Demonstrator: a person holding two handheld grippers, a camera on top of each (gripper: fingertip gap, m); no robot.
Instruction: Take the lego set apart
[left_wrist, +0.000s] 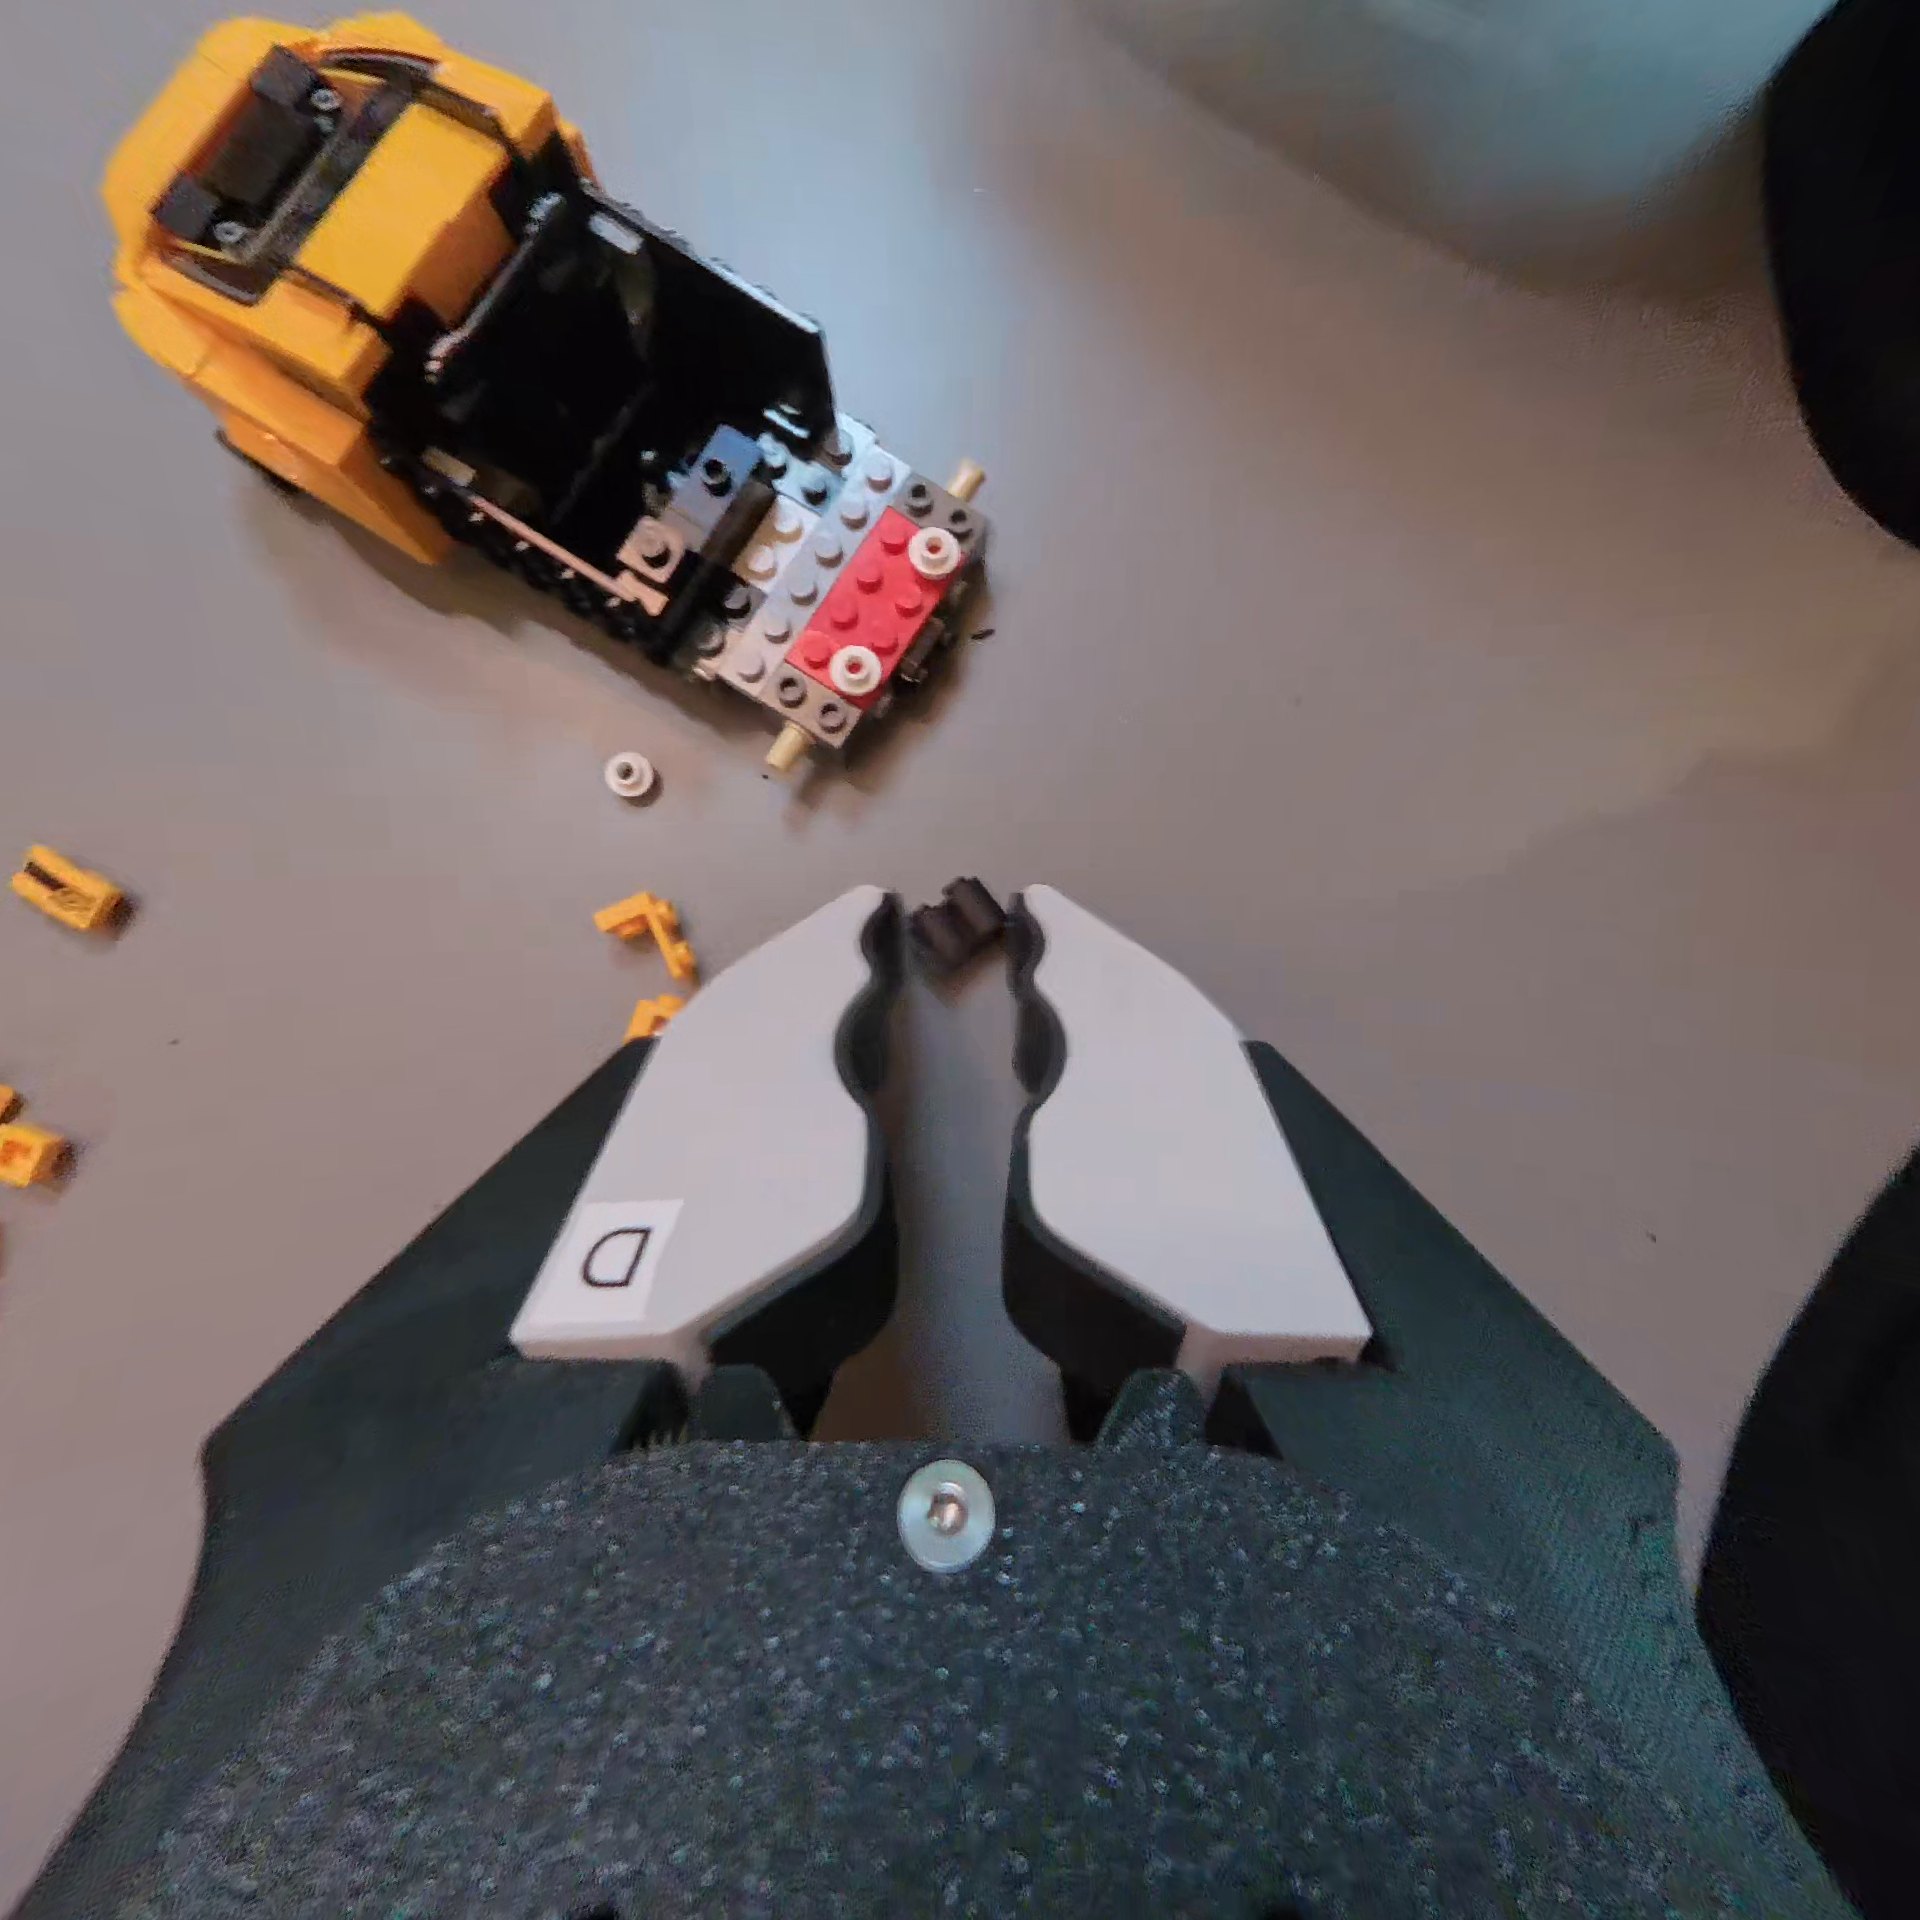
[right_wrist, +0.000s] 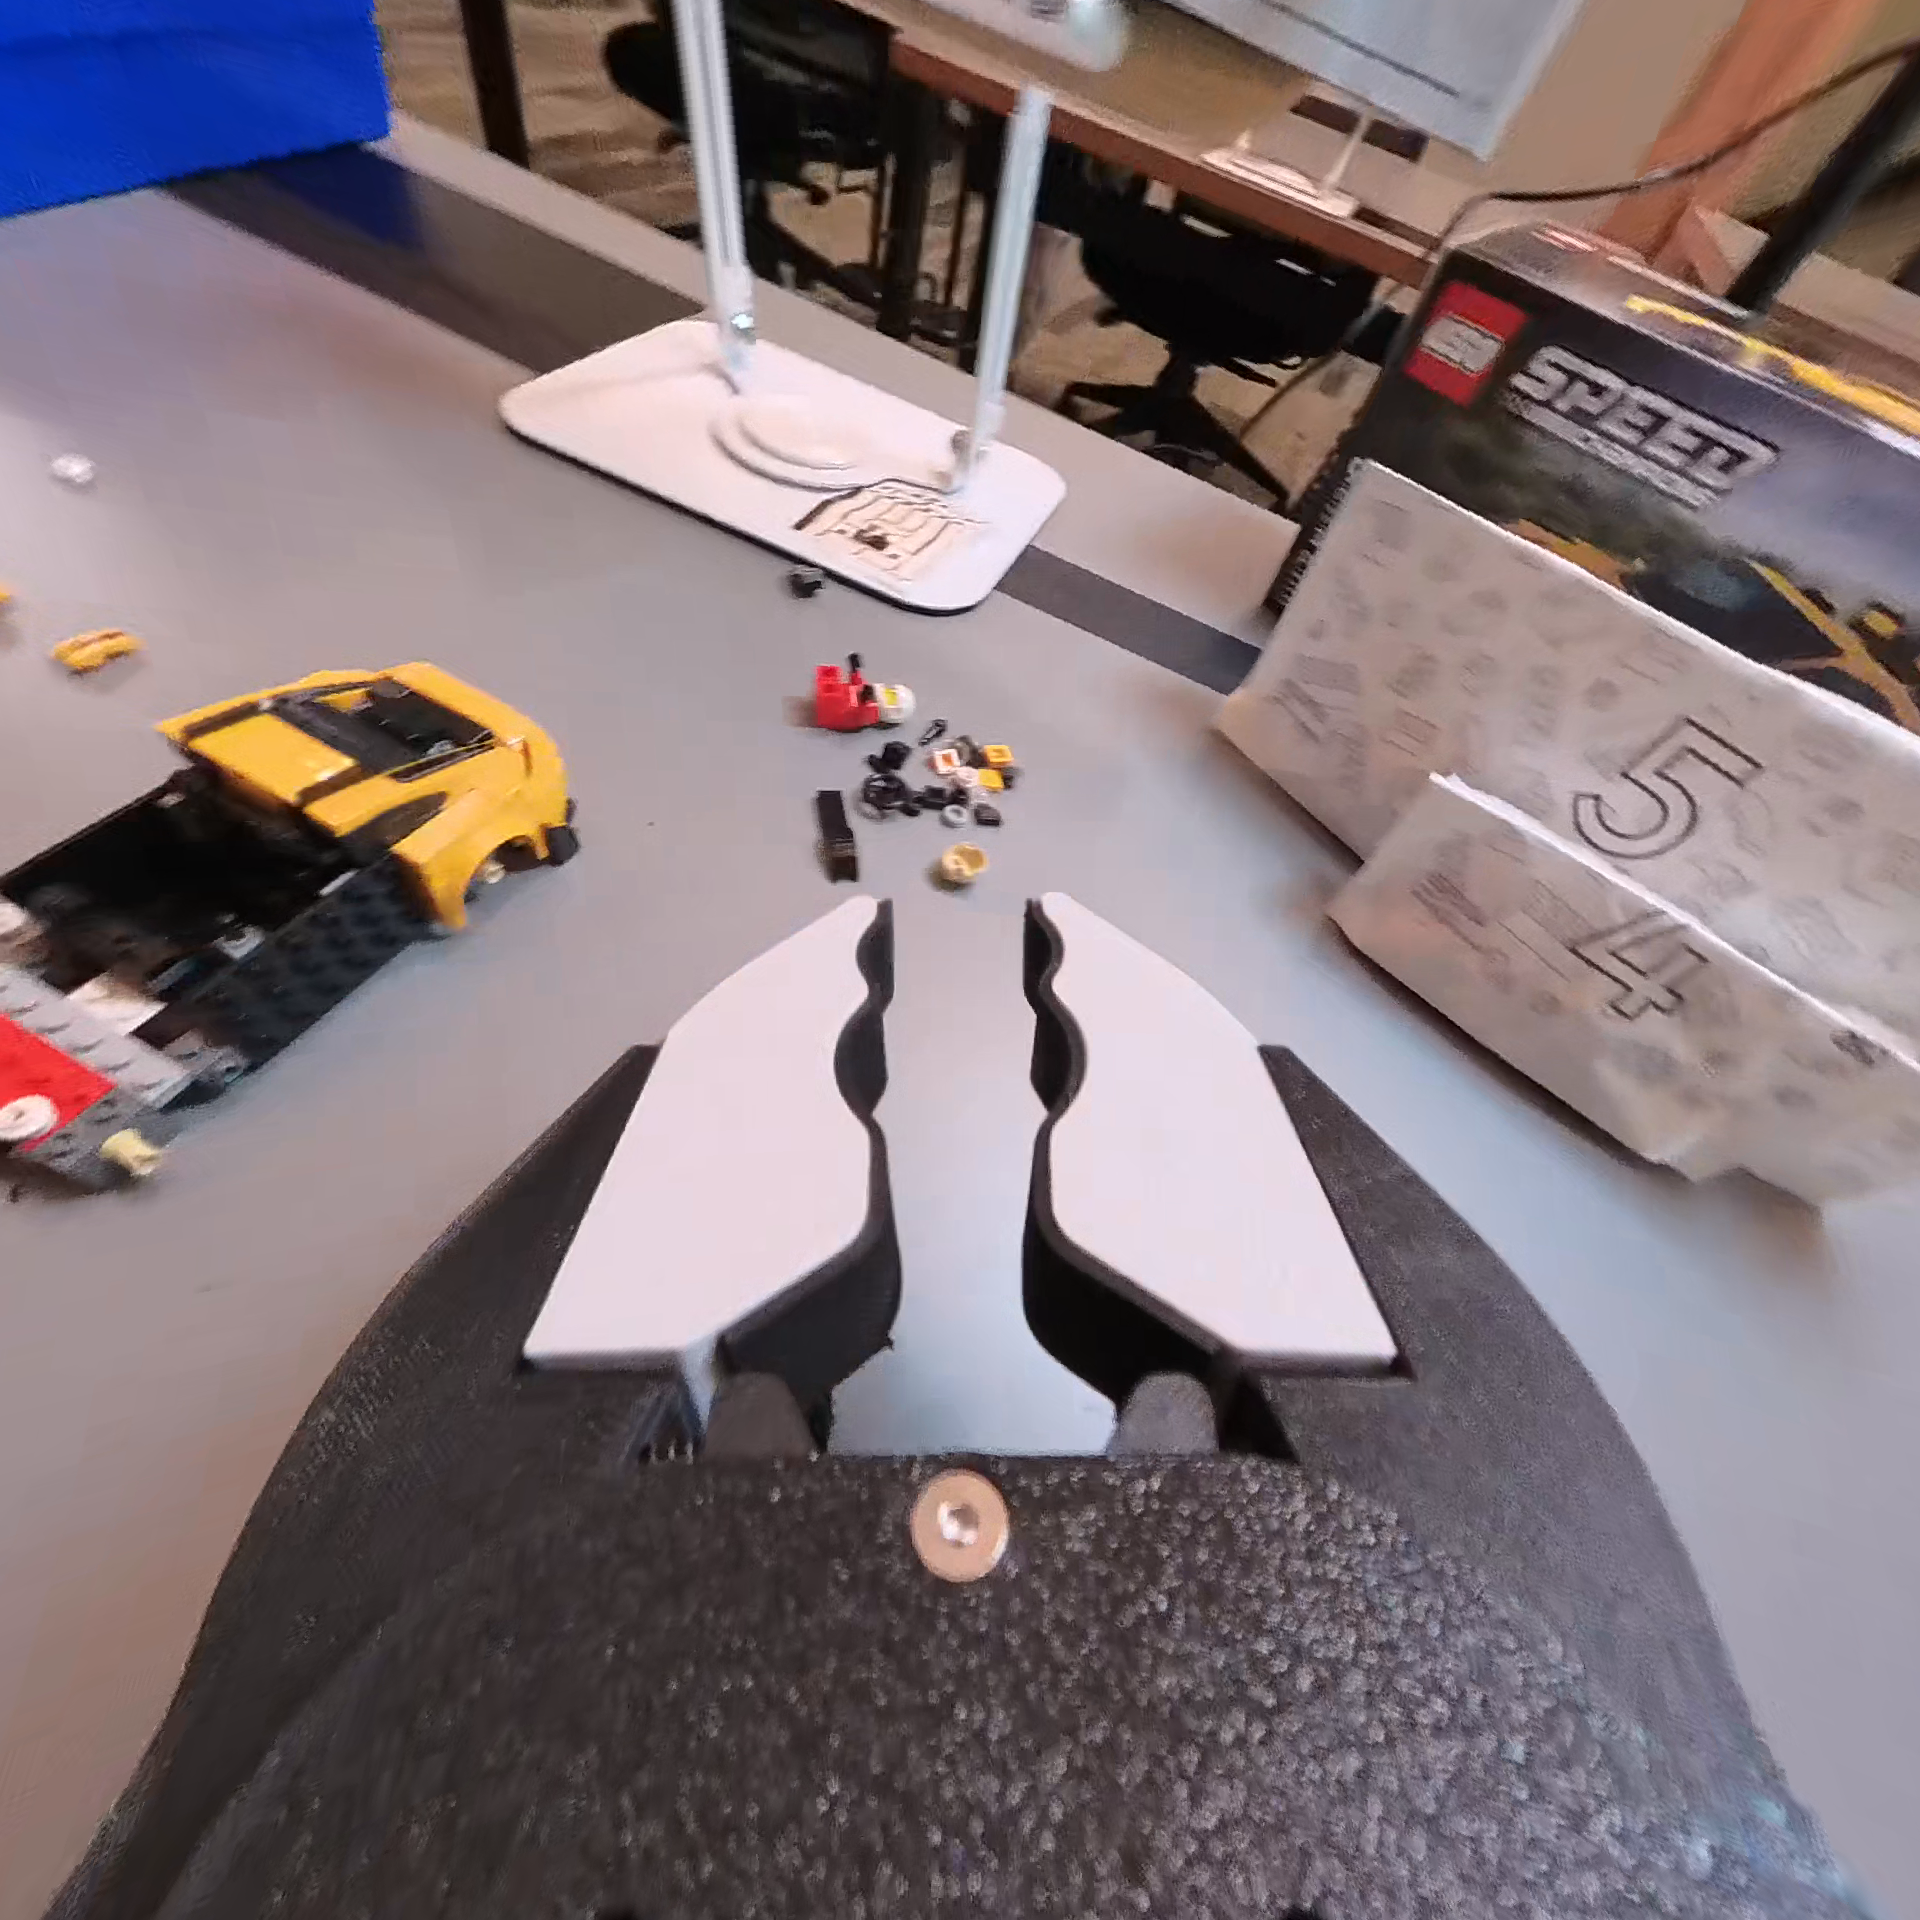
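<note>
The partly stripped lego car (left_wrist: 343, 270) lies on the grey table at the upper left, yellow rear body on, black cabin open, red plate (left_wrist: 878, 603) and grey plates bare at its near end. My left gripper (left_wrist: 954, 906) hovers above the table below the car, its tips closed on a small black piece (left_wrist: 956, 930). In the right wrist view the car (right_wrist: 343, 790) is at the left. My right gripper (right_wrist: 958, 914) is slightly open and empty, just short of a pile of small loose parts (right_wrist: 935, 779).
Loose yellow pieces (left_wrist: 644, 930) and a grey round stud (left_wrist: 630, 774) lie left of my left gripper. A white lamp base (right_wrist: 779, 457) stands behind the pile. The set's box (right_wrist: 1662, 468) and numbered paper bags (right_wrist: 1558, 748) are at the right. A dark blurred shape (left_wrist: 1849, 260) fills the left wrist view's right edge. My hands' fingertips stand some 25 cm from each other. The grey round stud (left_wrist: 630, 774) is about 5 cm from my left fingertips and 20 cm from my right.
</note>
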